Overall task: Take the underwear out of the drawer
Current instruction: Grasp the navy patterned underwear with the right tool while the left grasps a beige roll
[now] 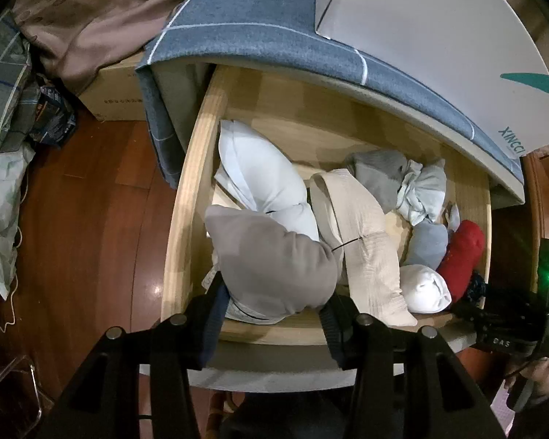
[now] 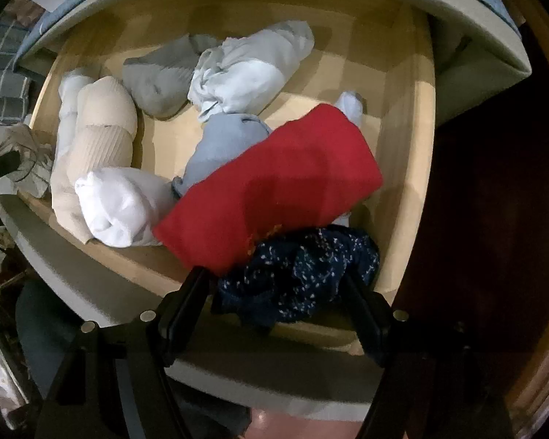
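Your left gripper [image 1: 274, 303] holds the taupe rolled garment [image 1: 271, 267] between its fingers at the near edge of the drawer [image 1: 186, 197]. Your right gripper [image 2: 278, 285] straddles the navy speckled underwear [image 2: 303, 270]; whether its pads press on it you cannot tell. Just beyond lies the red roll [image 2: 274, 186], then white, grey and pale blue bundles farther back.

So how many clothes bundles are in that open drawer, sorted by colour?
White bundles: 3
Grey bundle: 1
Taupe bundle: 1
Cream bundle: 1
Pale blue bundle: 1
Grey-blue bundle: 1
Red bundle: 1
Navy speckled bundle: 1
Total visible: 10
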Demonstrator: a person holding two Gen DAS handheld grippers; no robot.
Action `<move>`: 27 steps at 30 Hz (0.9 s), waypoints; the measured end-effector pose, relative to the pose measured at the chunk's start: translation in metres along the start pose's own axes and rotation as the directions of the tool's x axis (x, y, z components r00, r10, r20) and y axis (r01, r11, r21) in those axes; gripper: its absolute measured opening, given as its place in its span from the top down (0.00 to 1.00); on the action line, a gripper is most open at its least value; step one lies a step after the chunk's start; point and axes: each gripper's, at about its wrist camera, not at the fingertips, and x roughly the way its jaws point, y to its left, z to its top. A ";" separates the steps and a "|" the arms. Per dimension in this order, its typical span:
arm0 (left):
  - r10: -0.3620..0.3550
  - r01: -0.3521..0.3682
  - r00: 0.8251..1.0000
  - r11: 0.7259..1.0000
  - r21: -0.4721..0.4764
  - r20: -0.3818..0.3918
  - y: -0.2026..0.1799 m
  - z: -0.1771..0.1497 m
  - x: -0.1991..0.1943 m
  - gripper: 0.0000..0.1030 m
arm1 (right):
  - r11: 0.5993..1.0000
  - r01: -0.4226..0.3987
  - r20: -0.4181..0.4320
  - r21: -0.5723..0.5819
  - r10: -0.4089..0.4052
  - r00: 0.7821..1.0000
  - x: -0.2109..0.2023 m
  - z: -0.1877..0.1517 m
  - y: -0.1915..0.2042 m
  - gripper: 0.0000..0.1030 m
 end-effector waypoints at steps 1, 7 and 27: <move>0.000 0.000 1.000 1.000 0.001 0.000 0.000 0.000 0.000 0.54 | 1.000 0.006 0.000 0.001 -0.006 1.000 0.002 -0.001 0.000 0.43; -0.002 0.002 1.000 1.000 0.002 0.006 -0.002 -0.002 -0.001 0.54 | 0.996 0.000 0.045 0.085 -0.004 0.999 0.009 -0.010 -0.011 0.74; -0.037 0.036 0.997 0.999 0.024 0.063 -0.008 0.000 -0.037 0.54 | 0.972 -0.069 0.152 0.223 0.036 0.988 -0.008 -0.018 -0.028 0.85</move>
